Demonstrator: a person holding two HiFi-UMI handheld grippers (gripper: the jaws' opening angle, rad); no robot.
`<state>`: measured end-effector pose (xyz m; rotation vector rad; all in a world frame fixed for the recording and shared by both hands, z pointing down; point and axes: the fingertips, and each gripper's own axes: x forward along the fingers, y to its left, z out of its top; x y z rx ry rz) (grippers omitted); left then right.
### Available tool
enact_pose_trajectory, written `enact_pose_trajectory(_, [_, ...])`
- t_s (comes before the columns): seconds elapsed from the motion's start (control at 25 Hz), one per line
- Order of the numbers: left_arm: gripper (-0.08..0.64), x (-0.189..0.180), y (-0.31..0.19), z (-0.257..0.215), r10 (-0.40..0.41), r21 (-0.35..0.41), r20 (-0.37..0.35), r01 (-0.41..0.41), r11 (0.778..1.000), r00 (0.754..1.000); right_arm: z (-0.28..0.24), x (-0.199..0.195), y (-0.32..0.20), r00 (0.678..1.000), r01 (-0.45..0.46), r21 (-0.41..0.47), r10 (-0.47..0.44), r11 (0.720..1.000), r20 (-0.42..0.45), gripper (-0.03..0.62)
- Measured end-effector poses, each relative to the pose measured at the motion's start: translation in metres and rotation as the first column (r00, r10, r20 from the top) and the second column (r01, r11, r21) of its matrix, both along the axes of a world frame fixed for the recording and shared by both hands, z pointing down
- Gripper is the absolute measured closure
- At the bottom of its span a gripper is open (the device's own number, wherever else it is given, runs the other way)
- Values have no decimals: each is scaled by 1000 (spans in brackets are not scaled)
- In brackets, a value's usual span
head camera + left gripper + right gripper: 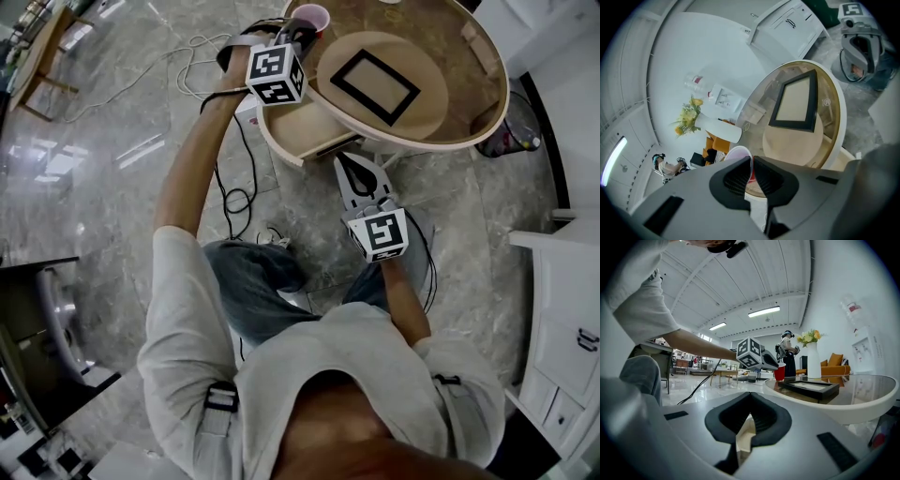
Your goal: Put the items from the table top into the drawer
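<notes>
Left arm is stretched far out. The left gripper (302,34) sits at the far-left rim of the table (473,89), jaws narrow and pinching the wall of the red cup (313,15). Right arm is bent with the right gripper (343,161) roughly level, its jaws clamped on the front lip of the drawer (298,129), which stands open under the near-left rim. There's open floor left of the table. The picture frame (375,86) lies mid-table, right of the cup and apart from both grippers.

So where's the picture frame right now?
In the head view, the picture frame lies flat on the round mat in the middle of the round table, to the right of the red cup at the table's left edge.
</notes>
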<state>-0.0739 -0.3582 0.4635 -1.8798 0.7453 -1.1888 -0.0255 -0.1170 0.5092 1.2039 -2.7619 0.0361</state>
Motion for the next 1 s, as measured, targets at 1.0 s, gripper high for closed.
enact_pose_trajectory(1.0, [534,-164,52,-1,-342,-127,-359,318,940,868,14,-61,13,987,162,-21,-162,987,-2,569])
